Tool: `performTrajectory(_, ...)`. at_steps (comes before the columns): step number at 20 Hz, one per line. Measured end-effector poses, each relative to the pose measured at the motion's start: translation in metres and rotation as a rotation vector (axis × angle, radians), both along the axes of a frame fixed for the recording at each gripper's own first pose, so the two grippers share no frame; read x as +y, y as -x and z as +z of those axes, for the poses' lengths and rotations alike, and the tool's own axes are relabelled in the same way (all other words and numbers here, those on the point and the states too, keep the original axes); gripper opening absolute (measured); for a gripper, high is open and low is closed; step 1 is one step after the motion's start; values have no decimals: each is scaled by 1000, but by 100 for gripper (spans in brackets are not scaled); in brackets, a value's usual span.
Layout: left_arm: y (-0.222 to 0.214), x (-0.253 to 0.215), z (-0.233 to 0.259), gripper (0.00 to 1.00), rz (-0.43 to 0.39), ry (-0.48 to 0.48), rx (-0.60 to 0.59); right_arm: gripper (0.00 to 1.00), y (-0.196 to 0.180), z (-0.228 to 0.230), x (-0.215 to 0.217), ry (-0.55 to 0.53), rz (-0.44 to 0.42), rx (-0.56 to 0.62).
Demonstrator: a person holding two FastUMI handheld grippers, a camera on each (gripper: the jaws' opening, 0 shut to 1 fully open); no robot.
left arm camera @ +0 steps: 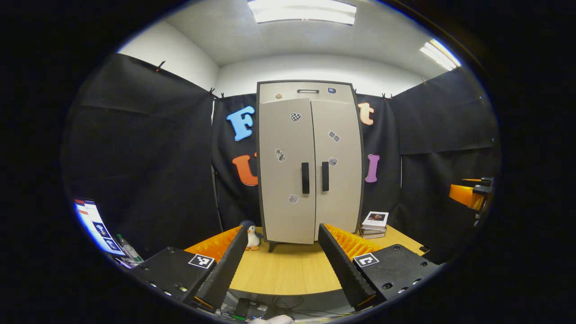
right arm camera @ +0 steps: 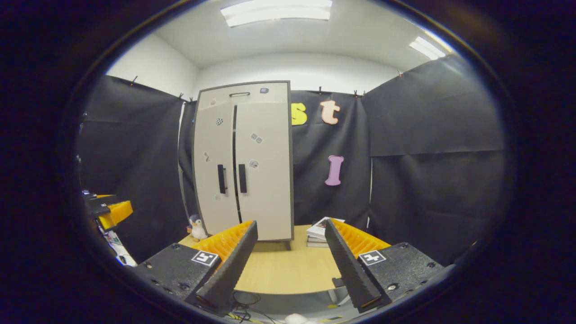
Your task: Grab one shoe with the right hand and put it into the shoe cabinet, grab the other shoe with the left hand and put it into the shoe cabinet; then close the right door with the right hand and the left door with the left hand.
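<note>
Your left gripper (left arm camera: 282, 265) has its jaws spread wide with nothing between them, held back from the light wooden tabletop (left arm camera: 288, 270). Your right gripper (right arm camera: 290, 265) is the same: jaws wide, holding nothing, above the near edge of that table. Straight ahead stands the tall grey two-door shoe cabinet (left arm camera: 309, 162) with its black vertical handles. Both doors look closed in the left gripper view; from the right gripper view a thin dark seam runs between them, so you cannot be sure the doors are fully home. I cannot find either shoe; they may already be inside. Judged from this, the task seems finished or nearly so. A small penguin toy (left arm camera: 253, 237) and a stack of books (left arm camera: 374, 224) flank the cabinet's foot.
</note>
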State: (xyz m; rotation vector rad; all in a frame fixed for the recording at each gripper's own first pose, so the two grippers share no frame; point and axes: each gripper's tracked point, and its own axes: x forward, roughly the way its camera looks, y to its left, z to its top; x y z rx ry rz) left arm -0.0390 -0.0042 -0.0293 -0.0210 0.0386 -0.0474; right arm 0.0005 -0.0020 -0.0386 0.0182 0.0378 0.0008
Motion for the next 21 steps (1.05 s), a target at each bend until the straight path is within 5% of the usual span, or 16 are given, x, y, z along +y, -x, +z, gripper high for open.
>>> performTrajectory(21,-15,1,5,96,-1,-6,1,98,-27,-6,15,-18,31,25)
